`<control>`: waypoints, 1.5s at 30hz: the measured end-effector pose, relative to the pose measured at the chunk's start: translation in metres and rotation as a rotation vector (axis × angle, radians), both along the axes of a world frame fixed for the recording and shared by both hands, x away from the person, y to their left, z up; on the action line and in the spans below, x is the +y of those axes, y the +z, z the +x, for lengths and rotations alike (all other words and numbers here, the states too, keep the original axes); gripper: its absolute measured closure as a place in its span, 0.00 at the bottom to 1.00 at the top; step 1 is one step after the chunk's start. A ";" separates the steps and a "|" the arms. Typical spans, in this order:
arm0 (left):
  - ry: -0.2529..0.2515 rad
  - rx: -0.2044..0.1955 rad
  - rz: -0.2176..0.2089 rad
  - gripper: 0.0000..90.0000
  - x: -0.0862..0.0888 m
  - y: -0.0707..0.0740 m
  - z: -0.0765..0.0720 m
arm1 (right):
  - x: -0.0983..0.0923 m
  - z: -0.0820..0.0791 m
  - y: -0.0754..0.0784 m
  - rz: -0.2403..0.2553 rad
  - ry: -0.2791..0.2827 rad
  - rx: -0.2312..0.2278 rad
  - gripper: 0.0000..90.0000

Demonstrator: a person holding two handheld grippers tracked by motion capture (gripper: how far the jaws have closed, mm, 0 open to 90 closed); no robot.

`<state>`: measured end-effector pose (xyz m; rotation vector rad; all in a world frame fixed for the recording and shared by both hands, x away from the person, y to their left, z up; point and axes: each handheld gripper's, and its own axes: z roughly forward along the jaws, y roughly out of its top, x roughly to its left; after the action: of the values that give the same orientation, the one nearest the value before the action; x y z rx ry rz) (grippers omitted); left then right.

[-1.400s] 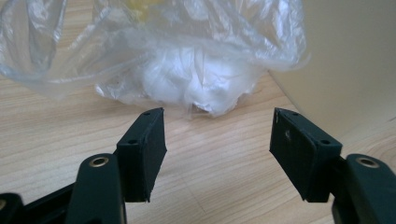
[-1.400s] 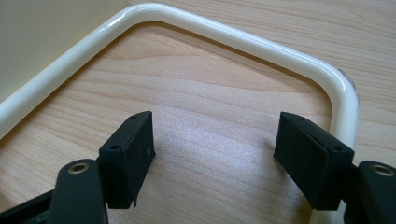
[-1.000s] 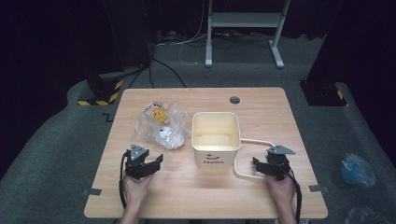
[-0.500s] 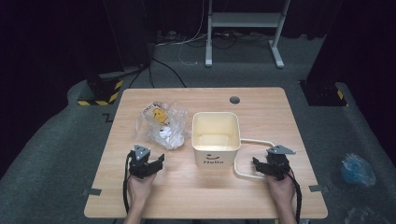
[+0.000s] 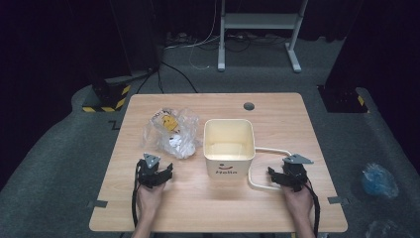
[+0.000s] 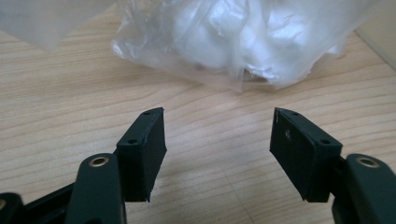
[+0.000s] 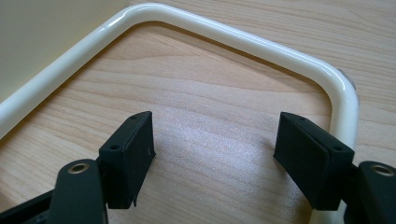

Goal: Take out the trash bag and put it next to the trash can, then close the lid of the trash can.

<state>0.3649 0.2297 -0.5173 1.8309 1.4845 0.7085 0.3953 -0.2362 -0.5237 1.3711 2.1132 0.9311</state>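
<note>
With both grippers resting low at the near edge of the wooden table (image 5: 277,106), the work stands at the approach step: nothing is grasped yet. The left gripper (image 6: 217,151) faces the crumpled clear plastic bag (image 5: 171,131), which lies just left of the cream bucket (image 5: 229,148) and holds white and yellow contents; its jaws stand wide open and empty, with bare table between them and the bag a short way ahead. The right gripper (image 7: 215,154) sits beside the bucket's white handle (image 7: 224,39), which lies flat on the table; its jaws are likewise wide apart, gripping nothing. The next move probably requires the left gripper to advance, close on the bag's loose film, then lift it toward the bucket.
</note>
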 end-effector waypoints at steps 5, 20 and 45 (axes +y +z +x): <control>0.006 0.025 0.025 0.39 -0.002 -0.007 0.002 | 0.000 0.000 0.000 0.001 0.000 0.001 0.31; 0.024 0.047 0.008 0.34 -0.001 -0.010 0.003 | 0.000 0.000 0.000 0.002 0.003 -0.001 0.32; 0.018 0.047 0.006 0.34 0.000 -0.010 0.004 | -0.009 -0.001 0.010 0.009 -0.023 -0.006 0.31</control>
<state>0.3692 0.2294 -0.5269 1.8529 1.5317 0.6836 0.3941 -0.2448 -0.5140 1.3923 2.0867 0.9350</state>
